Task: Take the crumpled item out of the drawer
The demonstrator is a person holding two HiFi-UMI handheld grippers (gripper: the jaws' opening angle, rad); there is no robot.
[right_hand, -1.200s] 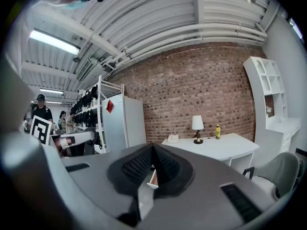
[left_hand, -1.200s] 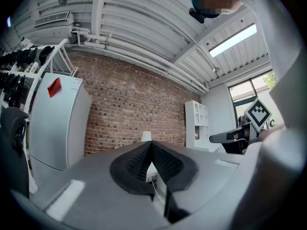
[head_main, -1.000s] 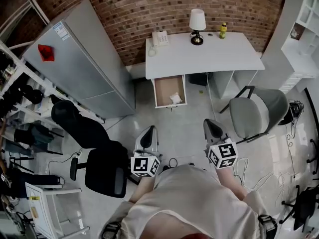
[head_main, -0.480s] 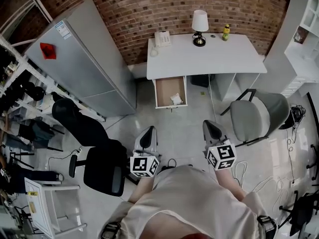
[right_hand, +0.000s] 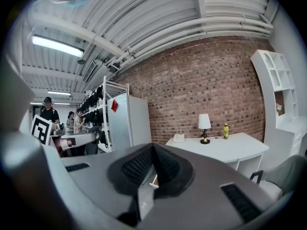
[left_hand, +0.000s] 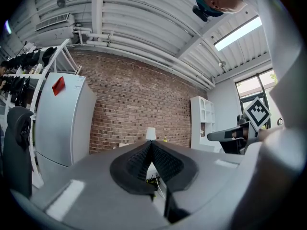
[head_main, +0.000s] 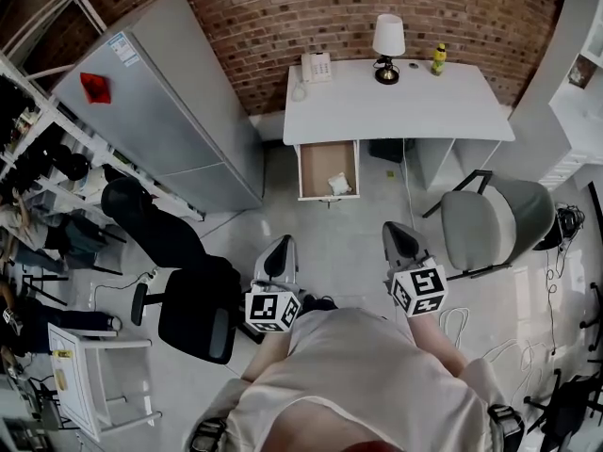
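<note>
Head view, crumpled item [head_main: 339, 185] in drawer [head_main: 317, 162], well beyond right gripper [head_main: 396, 234]

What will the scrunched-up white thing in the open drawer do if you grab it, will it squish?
The crumpled white item looks like scrunched paper or cloth, so it will probably squash and feel light. Nothing sits on it in the drawer, so it should lift out easily. It seems too lumpy to roll.

The white desk [head_main: 396, 102], far across the room, bore a telephone [head_main: 317, 66], lamp [head_main: 387, 45] and yellow bottle [head_main: 438, 59] (its drawer [head_main: 320, 163] stood open).
</note>
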